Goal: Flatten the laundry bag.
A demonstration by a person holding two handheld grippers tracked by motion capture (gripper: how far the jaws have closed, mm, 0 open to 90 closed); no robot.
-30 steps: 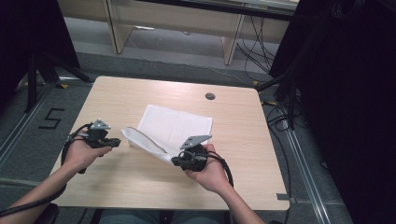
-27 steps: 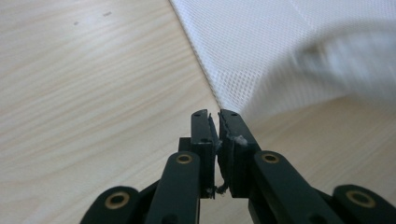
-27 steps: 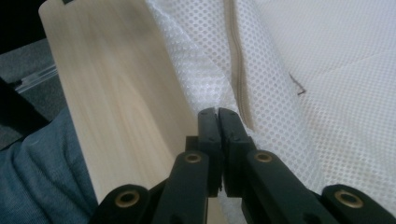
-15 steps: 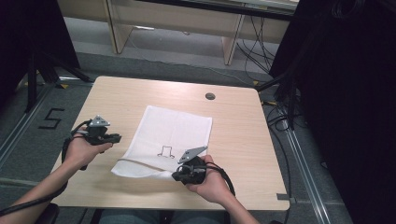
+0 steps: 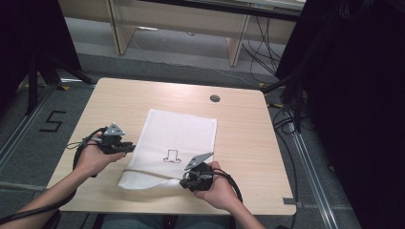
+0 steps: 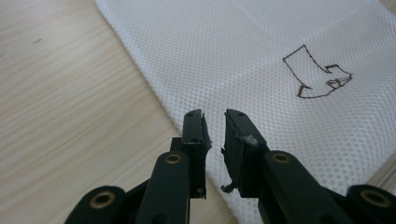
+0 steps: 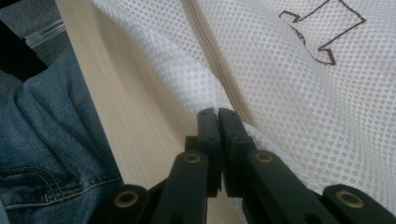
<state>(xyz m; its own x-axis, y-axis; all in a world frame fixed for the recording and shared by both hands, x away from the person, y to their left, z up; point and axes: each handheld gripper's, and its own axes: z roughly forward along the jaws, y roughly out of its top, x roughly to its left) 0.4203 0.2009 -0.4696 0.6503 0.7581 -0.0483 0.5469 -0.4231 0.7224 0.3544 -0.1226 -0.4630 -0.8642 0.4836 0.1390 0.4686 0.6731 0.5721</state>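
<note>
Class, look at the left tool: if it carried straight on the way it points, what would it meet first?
Most likely the white mesh cloth: the left tool, its jaws slightly apart with nothing between them, aims across the cloth's edge toward the drawn outline. Its height above the cloth is hard to judge.

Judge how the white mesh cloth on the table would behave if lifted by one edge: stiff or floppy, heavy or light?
Probably floppy: the white mesh cloth buckles into soft folds where the right tool pinches its near edge. Likely light, since its weave is open and full of holes. It should not roll, as it lies flat on the table.
</note>
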